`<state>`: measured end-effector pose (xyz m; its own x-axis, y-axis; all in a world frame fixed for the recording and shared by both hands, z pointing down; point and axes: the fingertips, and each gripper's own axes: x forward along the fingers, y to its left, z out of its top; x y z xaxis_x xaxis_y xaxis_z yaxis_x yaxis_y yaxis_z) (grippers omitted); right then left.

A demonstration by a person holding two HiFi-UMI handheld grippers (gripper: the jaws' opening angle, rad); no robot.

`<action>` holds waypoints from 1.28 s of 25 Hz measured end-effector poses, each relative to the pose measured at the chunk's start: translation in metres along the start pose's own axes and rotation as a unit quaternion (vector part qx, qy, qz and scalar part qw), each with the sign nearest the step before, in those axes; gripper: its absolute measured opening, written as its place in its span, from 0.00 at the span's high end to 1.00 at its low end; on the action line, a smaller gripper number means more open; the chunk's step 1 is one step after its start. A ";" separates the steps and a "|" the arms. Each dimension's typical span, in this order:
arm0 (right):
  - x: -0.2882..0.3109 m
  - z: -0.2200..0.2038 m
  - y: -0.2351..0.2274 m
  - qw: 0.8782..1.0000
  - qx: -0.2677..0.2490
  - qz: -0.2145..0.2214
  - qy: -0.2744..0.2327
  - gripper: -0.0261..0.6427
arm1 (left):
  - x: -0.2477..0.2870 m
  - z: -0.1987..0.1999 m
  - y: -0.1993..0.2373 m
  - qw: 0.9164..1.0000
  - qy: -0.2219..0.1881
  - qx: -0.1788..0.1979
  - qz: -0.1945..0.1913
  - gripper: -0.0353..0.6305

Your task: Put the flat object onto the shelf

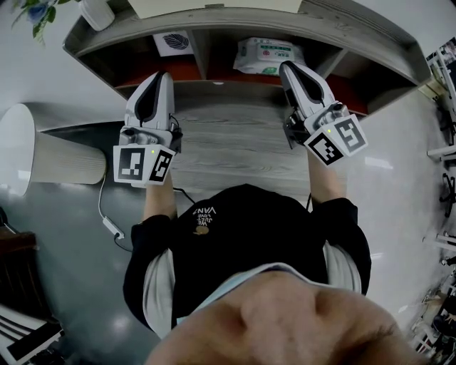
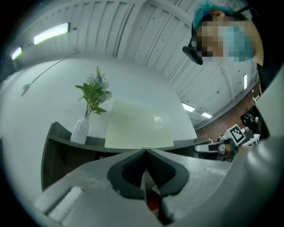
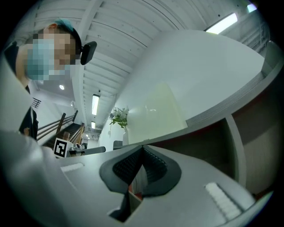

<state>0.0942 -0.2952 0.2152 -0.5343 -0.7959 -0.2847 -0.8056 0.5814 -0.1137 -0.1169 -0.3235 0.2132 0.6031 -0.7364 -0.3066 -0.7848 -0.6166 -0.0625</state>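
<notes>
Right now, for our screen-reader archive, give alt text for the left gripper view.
The left gripper, jaws shut and empty, points at a pale flat board standing on the shelf top, with a vase of greenery to its left.

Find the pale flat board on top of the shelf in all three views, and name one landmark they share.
Head view: the pale board is at the top edge, near the centre.
Left gripper view: pale board in the middle of the picture.
Right gripper view: pale board in the middle, slightly right.
Shared landmark: the vase of greenery, left of the board in every view.
</notes>
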 end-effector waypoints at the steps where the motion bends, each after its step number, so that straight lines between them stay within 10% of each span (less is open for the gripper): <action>1: -0.002 -0.004 -0.001 1.000 0.002 -0.003 0.005 0.96 | -0.002 -0.006 0.000 1.000 0.007 -0.005 0.001 0.94; 32: -0.032 -0.090 0.012 0.994 0.075 -0.014 0.081 0.96 | -0.036 -0.098 -0.045 0.989 0.107 -0.100 -0.027 0.94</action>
<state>0.0790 -0.2782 0.3083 -0.5561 -0.8217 -0.1247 -0.7800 0.5679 -0.2630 -0.0895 -0.2962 0.3205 0.6764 -0.7300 -0.0979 -0.7198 -0.6834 0.1220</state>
